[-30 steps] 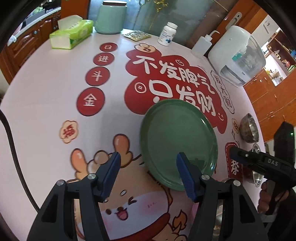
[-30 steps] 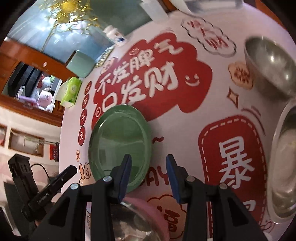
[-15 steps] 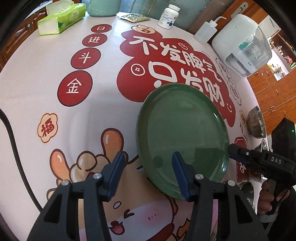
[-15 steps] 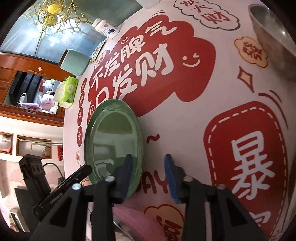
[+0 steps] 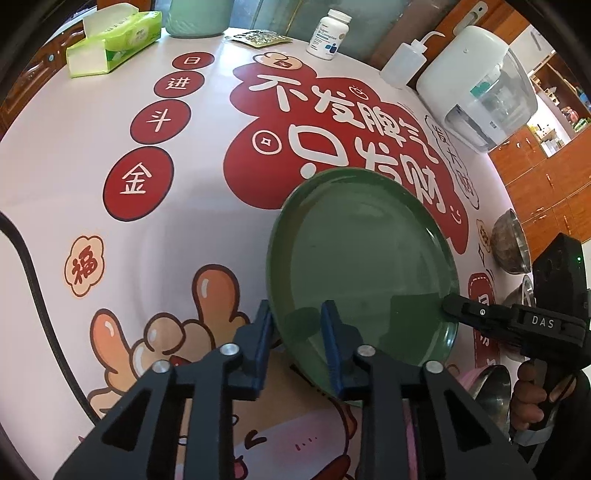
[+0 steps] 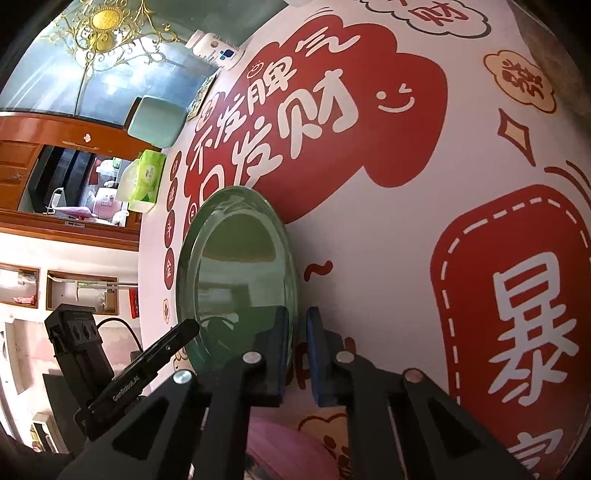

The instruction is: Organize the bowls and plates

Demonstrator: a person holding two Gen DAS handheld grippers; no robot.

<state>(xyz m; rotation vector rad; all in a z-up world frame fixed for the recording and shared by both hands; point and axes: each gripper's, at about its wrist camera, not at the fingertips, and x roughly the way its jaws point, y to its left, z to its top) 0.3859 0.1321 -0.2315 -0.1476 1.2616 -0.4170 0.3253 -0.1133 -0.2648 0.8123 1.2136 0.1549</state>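
A dark green plate (image 5: 362, 258) lies on the printed tablecloth (image 5: 74, 166). My left gripper (image 5: 295, 326) straddles its near rim, one blue pad outside the edge and one on the inner face, with the jaws closing on it. My right gripper (image 6: 296, 332) pinches the opposite rim of the green plate (image 6: 236, 273), its jaws closing tight on the thin edge. In the left wrist view the right gripper's tip (image 5: 452, 306) sits on the plate's right edge. The right wrist view shows the left gripper (image 6: 184, 330) at the plate's left side.
Steel bowls (image 5: 509, 243) stand at the table's right edge, and a pink bowl (image 6: 288, 446) sits close under the right gripper. At the back are a tissue box (image 5: 110, 40), a pill bottle (image 5: 328, 35), a squeeze bottle (image 5: 402, 62) and a white appliance (image 5: 476, 85). A black cable (image 5: 33, 280) runs along the left.
Both grippers came down onto the plate from opposite sides. Their jaws narrowed from wide apart to pinching its rim.
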